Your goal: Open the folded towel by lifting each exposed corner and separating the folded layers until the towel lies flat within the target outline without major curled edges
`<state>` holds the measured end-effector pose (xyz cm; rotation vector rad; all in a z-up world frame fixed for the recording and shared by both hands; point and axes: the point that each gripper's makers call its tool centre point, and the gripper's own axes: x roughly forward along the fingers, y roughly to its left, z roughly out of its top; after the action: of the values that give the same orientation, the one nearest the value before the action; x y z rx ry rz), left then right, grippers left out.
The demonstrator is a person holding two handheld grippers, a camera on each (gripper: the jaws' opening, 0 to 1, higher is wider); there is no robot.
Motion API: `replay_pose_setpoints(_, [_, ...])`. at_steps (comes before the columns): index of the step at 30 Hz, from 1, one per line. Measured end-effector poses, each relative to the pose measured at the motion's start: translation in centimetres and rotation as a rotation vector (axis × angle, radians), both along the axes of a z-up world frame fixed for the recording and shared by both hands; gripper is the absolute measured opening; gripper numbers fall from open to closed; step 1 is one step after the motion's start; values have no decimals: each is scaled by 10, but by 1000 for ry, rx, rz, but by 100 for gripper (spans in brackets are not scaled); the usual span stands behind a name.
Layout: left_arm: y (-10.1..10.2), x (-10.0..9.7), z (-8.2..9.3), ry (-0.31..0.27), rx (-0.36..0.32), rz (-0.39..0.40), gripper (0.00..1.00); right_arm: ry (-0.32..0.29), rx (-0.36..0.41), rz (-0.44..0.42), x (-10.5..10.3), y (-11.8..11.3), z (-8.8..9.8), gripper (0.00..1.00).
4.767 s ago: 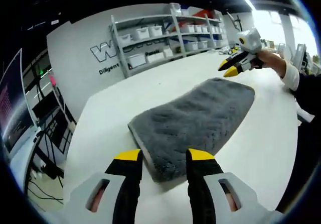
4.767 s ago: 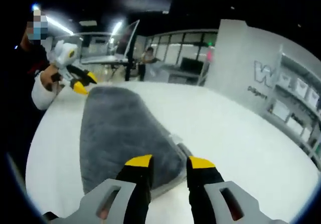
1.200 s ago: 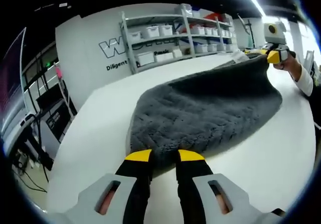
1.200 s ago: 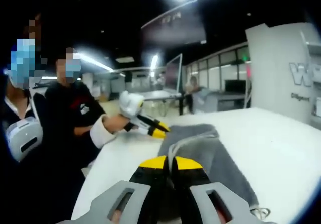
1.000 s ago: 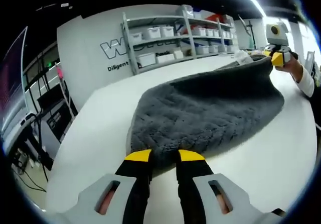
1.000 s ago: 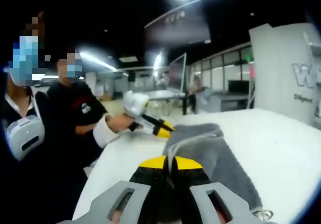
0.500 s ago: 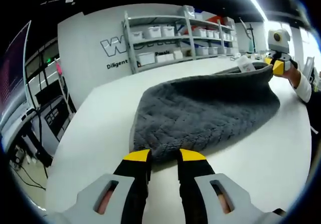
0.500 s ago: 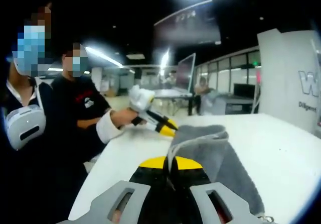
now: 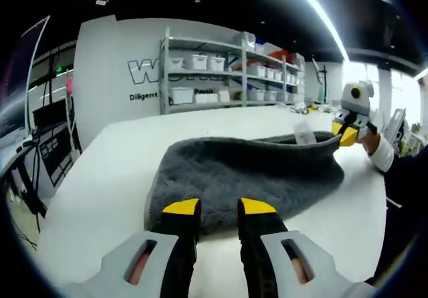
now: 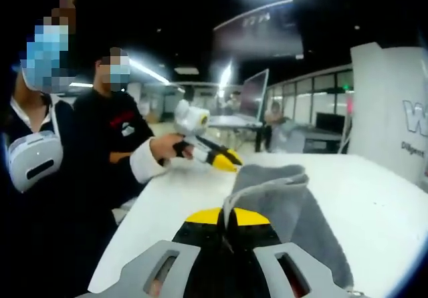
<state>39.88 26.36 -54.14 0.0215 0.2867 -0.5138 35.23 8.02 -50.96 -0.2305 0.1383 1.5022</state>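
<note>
A grey plush towel [image 9: 241, 171] lies across the white table [image 9: 100, 178]. My left gripper [image 9: 219, 208] is narrowed on its near edge, with pile between the yellow tips. At the far end my right gripper [image 9: 348, 135] holds a corner up off the table, so that edge stands as a raised lip with a white label [image 9: 303, 133]. In the right gripper view, my right gripper [image 10: 227, 216] is shut on the towel's pale hem, and the towel [image 10: 294, 204] runs away toward the left gripper [image 10: 227, 160] at the far corner.
Metal shelves with white bins [image 9: 221, 64] stand against a lettered wall behind the table. Two people [image 10: 114, 144] stand along the table's edge on the left of the right gripper view. Bare white tabletop [image 10: 381, 198] stretches to the right of the towel.
Both grippers were open at the towel's ends 4.8 s ago; now each grips an end. Over the last second the left gripper view has dropped lower and the right gripper still holds the corner raised.
</note>
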Motion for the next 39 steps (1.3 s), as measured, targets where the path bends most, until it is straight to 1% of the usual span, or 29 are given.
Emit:
replay_pose_setpoints(1, [-1, 0, 1, 0, -10, -3, 21, -1, -1, 2, 0, 0, 0, 2])
replay_pose_setpoints(5, [-5, 2, 6, 10, -98, -20, 22, -12, -12, 10, -2, 1, -2, 2])
replay_pose_setpoints(6, [-7, 2, 8, 18, -128, -16, 24, -15, -14, 12, -2, 1, -2, 2])
replay_pose_setpoints(7, [-9, 3, 10, 30, -177, -10, 26, -16, -16, 14, -3, 1, -2, 2])
replay_pose_setpoints(9, [-14, 2, 12, 41, -222, -24, 27, -18, -19, 18, -3, 1, -3, 2])
replay_pose_setpoints(14, [-25, 2, 8, 53, -232, -41, 27, -35, -28, 24, -8, 3, -6, 2])
replay_pose_setpoints(17, [-37, 0, 8, 69, -264, -66, 27, -48, -31, 35, -11, 4, -7, 2])
replay_pose_setpoints(19, [-43, -1, 6, 78, -273, -82, 25, -60, -34, 42, -14, 5, -7, 2])
replay_pose_setpoints(25, [-56, -3, 8, 88, -315, -107, 22, -86, -46, 58, -15, 6, -9, 2])
replay_pose_setpoints(28, [-63, -5, 8, 110, -354, -123, 21, -104, -50, 70, -18, 7, -9, 2])
replay_pose_setpoints(30, [-67, -6, 8, 113, -370, -132, 18, -113, -53, 79, -20, 7, -10, 2])
replay_pose_setpoints(32, [-70, -7, 8, 114, -374, -141, 16, -135, -58, 89, -22, 8, -11, 2])
replay_pose_setpoints(35, [-73, -8, 8, 116, -379, -146, 16, -156, -63, 100, -27, 9, -13, 2])
replay_pose_setpoints(39, [-78, -8, 8, 133, -406, -160, 16, -176, -76, 114, -32, 11, -16, 2])
